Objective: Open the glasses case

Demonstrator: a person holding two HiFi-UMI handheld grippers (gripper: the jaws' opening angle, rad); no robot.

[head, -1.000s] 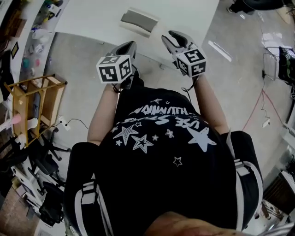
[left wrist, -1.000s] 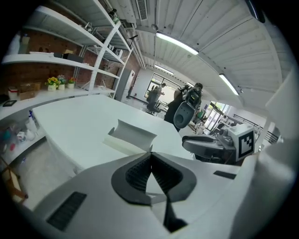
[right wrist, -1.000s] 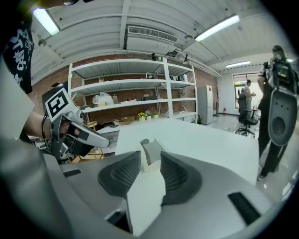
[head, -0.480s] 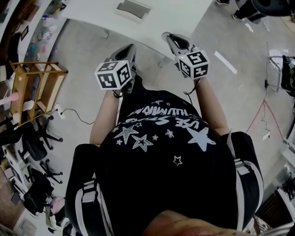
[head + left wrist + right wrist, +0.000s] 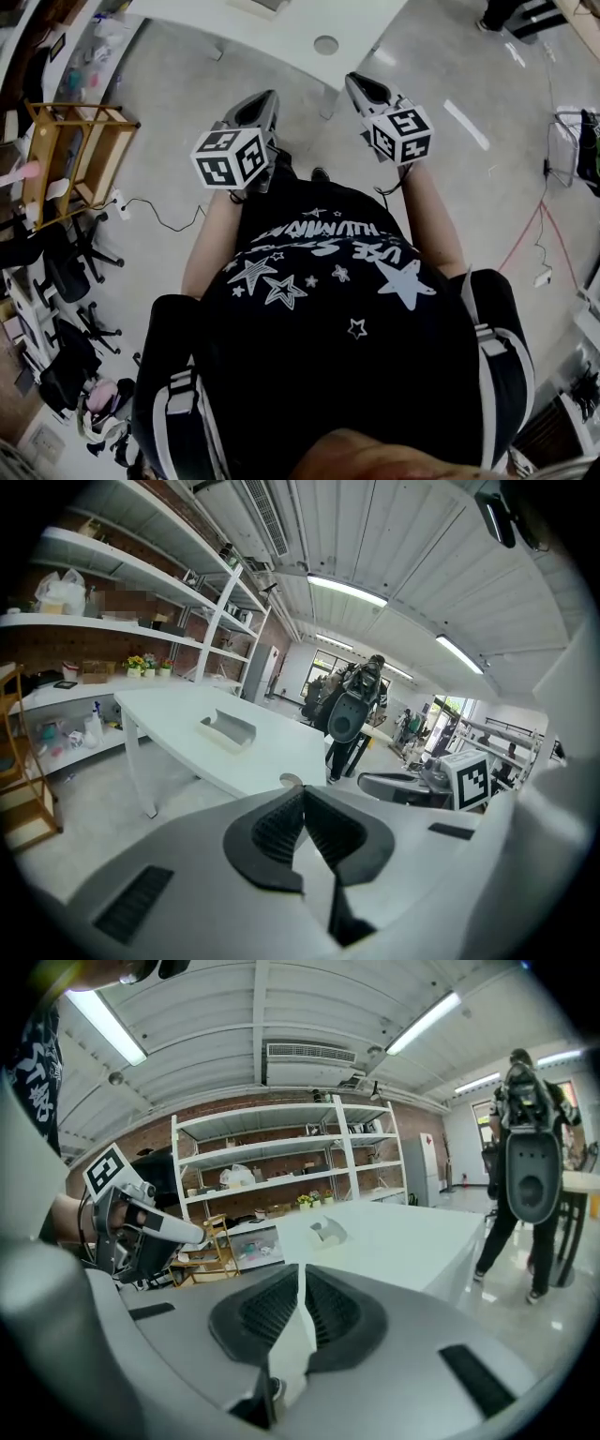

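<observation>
The grey glasses case (image 5: 227, 730) lies on the white table (image 5: 169, 724), well ahead of both grippers, and it looks open, with a notched wall. In the right gripper view the case (image 5: 328, 1232) is small and far off. The head view shows only the table's near edge (image 5: 281, 47), with both grippers held over the floor in front of the person's chest. My left gripper (image 5: 265, 98) is shut, its pads (image 5: 281, 827) meeting with nothing between them. My right gripper (image 5: 361, 82) has just been closing and is shut on nothing (image 5: 300, 1269).
A wooden rack (image 5: 70, 159) and office chairs (image 5: 66, 272) stand at the left, with a cable (image 5: 155, 216) on the floor. The table has a round hole (image 5: 325, 44) near its edge. A person with a backpack (image 5: 352, 714) stands beyond the table. Wall shelves (image 5: 281, 1166) run behind it.
Both grippers have drawn back from the table, which has slid up the head view; the case has left that view. The right jaws have gone from open to shut.
</observation>
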